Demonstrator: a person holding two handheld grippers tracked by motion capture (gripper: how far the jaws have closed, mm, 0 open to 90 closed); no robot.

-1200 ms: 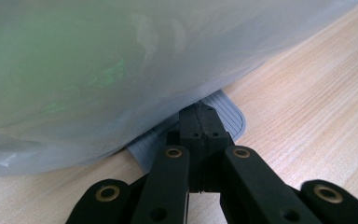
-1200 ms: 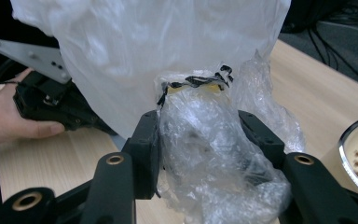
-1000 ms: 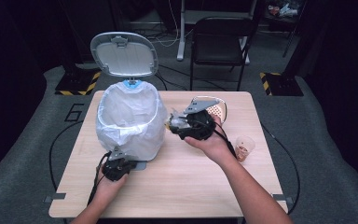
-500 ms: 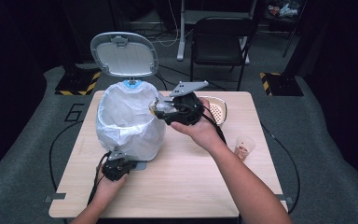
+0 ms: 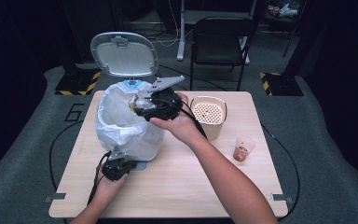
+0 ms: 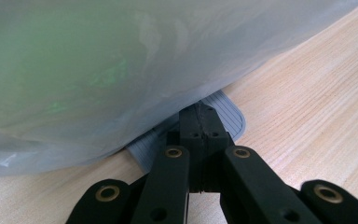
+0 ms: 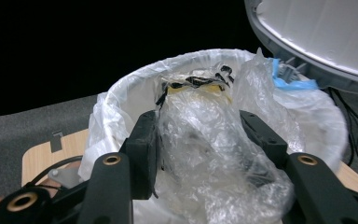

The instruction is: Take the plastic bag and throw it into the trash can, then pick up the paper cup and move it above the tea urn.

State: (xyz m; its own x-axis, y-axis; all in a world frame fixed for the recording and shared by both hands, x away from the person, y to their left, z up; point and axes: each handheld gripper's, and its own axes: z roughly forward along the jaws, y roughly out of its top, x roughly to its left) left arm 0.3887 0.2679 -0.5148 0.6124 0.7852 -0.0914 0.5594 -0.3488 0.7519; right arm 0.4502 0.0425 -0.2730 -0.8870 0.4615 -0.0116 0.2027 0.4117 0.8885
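Observation:
A pedal bin lined with a white bag (image 5: 128,123) stands on the table's left half, its grey lid (image 5: 123,53) raised. My right gripper (image 5: 137,105) hovers over the bin's mouth, shut on a crumpled clear plastic wrapper (image 7: 200,140) with black and yellow print; the bag's rim (image 7: 121,88) lies just beyond it. My left gripper (image 5: 119,161) is low at the bin's front, jaws shut together, with the tips (image 6: 200,116) resting on the grey ribbed pedal (image 6: 230,116) under the bulging bag.
A beige container with a perforated top (image 5: 208,114) stands right of the bin, and a small clear cup of brown liquid (image 5: 243,148) is nearer the right edge. A black chair (image 5: 221,32) stands behind the wooden table (image 5: 191,186).
My right gripper has carried the wrapper leftward from beside the beige container to above the bin's opening. The left gripper has stayed on the pedal.

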